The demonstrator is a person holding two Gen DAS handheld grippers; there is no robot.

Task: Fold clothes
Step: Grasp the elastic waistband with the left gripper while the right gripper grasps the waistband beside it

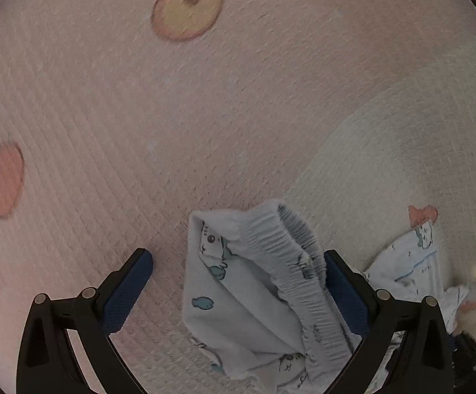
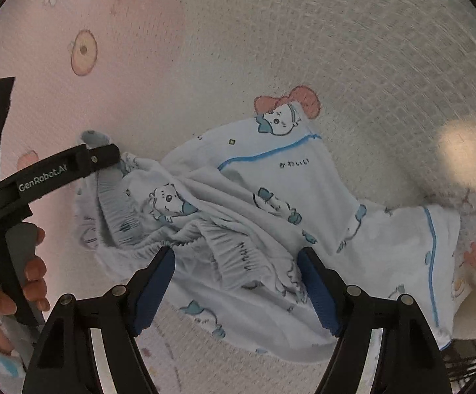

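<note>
A pair of pale shorts with blue cartoon prints and blue piping lies crumpled on a quilted mat. In the left wrist view my left gripper is open. The bunched elastic waistband stands up between its blue pads and leans against the right pad. The right wrist view shows one black finger of that gripper at the left end of the waistband. My right gripper is open too, low over the middle of the waistband, with gathered cloth between its pads.
The mat is pink on the left and cream on the right, with printed fruit shapes. A person's hand holds the left gripper's handle at the lower left. Something dark and wiry lies at the bottom right edge.
</note>
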